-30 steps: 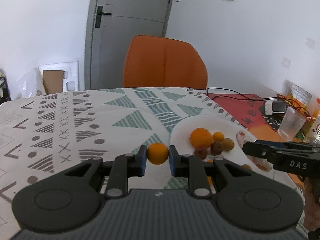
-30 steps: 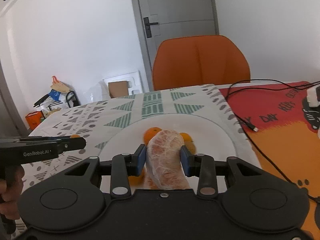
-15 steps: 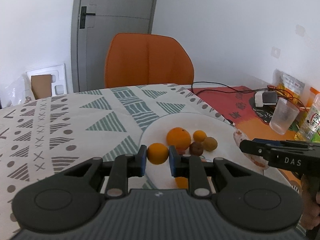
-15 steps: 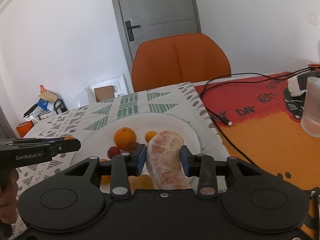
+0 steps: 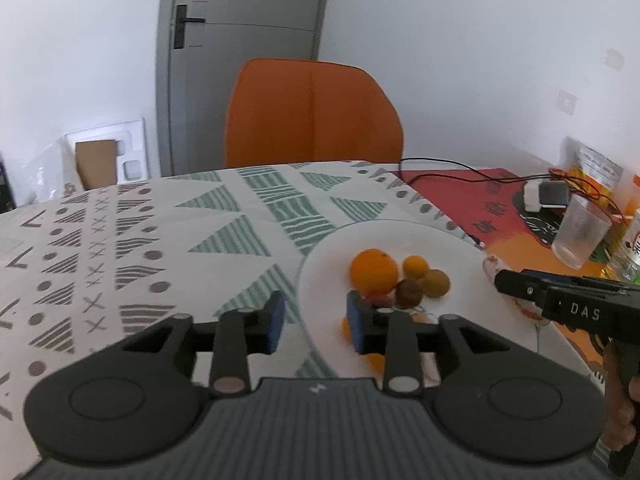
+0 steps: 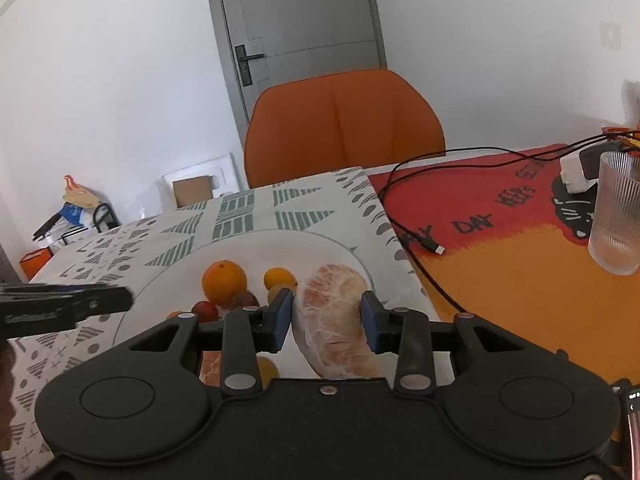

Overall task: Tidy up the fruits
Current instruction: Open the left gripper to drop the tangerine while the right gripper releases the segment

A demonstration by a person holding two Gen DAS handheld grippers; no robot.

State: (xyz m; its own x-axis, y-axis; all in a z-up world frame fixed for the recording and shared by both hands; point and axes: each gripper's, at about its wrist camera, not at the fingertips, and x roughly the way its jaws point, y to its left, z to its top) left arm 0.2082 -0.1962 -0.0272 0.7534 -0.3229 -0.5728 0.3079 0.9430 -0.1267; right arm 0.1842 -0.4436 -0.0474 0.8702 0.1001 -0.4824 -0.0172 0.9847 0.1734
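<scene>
A white plate (image 5: 328,256) on the patterned tablecloth holds a big orange (image 5: 374,272), a small orange (image 5: 415,266), a brownish fruit (image 5: 436,283) and a dark one (image 5: 409,293). My left gripper (image 5: 315,324) hangs over the plate's near left rim. Its jaws are opening with nothing between them. A small orange (image 5: 344,329) peeks out beside its right finger. My right gripper (image 6: 326,318) is over the plate (image 6: 320,246), jaws just opening. Its pads still touch a peeled pomelo segment (image 6: 332,320). The big orange (image 6: 224,282) lies to its left.
A ribbed glass (image 6: 618,216) and a charger stand on the red-orange mat (image 6: 500,272) to the right. A black cable (image 6: 416,236) runs across the mat. An orange chair (image 5: 312,116) stands behind the table. The left gripper's tip (image 6: 100,298) reaches in from the left.
My left jaws have opened and let go of the small orange, which has dropped out from between them. The right gripper's jaws have widened slightly around the pomelo segment.
</scene>
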